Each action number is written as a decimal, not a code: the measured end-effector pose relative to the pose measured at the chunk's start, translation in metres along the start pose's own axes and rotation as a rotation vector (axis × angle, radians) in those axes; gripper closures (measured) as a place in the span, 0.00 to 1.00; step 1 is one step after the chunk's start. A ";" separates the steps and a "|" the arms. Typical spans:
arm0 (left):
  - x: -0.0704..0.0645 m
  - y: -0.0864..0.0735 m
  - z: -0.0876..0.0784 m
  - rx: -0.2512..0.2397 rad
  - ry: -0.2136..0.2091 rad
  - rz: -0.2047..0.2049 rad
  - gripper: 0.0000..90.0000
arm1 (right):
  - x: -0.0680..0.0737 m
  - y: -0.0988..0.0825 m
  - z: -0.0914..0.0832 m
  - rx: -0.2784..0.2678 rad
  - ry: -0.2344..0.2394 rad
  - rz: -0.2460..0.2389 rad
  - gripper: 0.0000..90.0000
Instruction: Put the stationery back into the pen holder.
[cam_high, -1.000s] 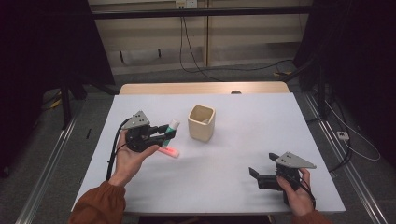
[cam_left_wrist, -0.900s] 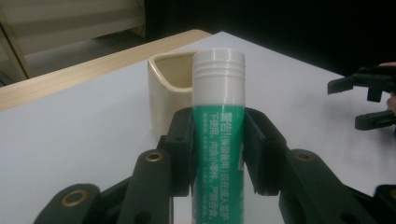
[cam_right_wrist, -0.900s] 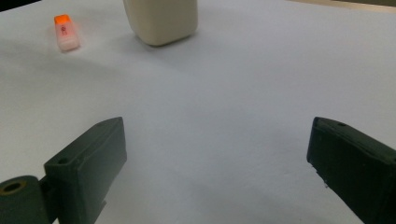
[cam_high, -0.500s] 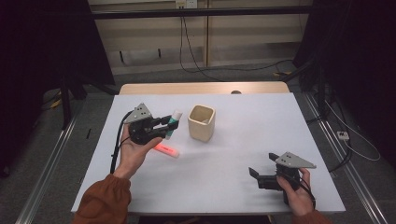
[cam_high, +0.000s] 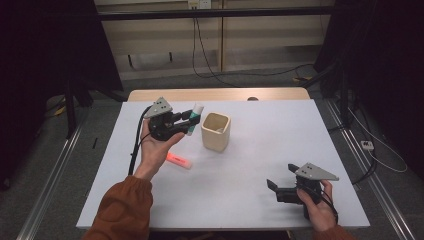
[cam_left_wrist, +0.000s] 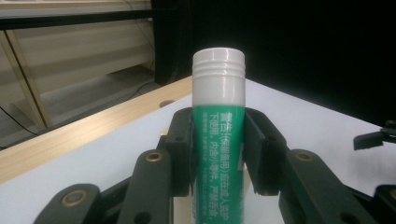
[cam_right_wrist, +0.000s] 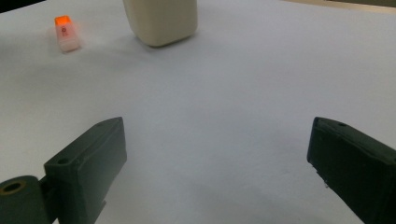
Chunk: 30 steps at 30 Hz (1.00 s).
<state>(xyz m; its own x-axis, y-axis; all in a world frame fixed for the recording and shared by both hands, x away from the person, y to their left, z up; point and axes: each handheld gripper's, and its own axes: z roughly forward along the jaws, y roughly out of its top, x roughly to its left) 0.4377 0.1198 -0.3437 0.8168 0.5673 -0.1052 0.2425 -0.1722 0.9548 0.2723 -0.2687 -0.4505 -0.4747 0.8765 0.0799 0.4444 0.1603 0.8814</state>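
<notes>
High view: left gripper (cam_high: 186, 120) lifted over the white table (cam_high: 250, 200), clamped on a green tube (cam_high: 194, 117) with white cap, the tube tilted and pointing toward the beige cup (cam_high: 216, 131). Cap end just beside the cup's rim, on its left, not inside. Orange marker (cam_high: 179, 160) flat on the table, near the left hand (cam_high: 156, 150) and in front of the cup. Right gripper (cam_high: 274, 187) low at the near right corner of the table, jaws apart with nothing between, well apart from cup and tube.

Left gripper view: both black jaws pressed on the green body of the tube (cam_left_wrist: 219, 154) — one on each side; white ribbed cap (cam_left_wrist: 219, 77) standing out above the jaws. Printed white characters along the green part. Table edge and wooden strip (cam_left_wrist: 93, 130) behind.

Right gripper view: two black jaws wide apart over bare table (cam_right_wrist: 224, 140) — nothing between them. Cup (cam_right_wrist: 160, 21) far ahead at the top, marker (cam_right_wrist: 67, 33) lying to its left, orange end facing the camera
</notes>
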 end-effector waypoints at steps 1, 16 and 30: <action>0.001 0.000 0.002 0.000 0.002 -0.006 0.73 | 0.000 0.000 0.000 -0.001 0.000 0.000 0.05; -0.007 0.017 0.033 -0.051 -0.010 0.018 0.73 | -0.001 0.000 -0.001 0.001 0.001 0.002 0.05; -0.005 0.011 0.065 -0.050 -0.003 0.008 0.73 | -0.001 -0.001 -0.001 0.003 0.005 0.000 0.05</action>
<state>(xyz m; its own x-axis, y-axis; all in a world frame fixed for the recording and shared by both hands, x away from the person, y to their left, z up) 0.4704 0.0626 -0.3508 0.8204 0.5633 -0.0986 0.2099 -0.1363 0.9682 0.2715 -0.2699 -0.4510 -0.4787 0.8741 0.0825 0.4465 0.1614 0.8801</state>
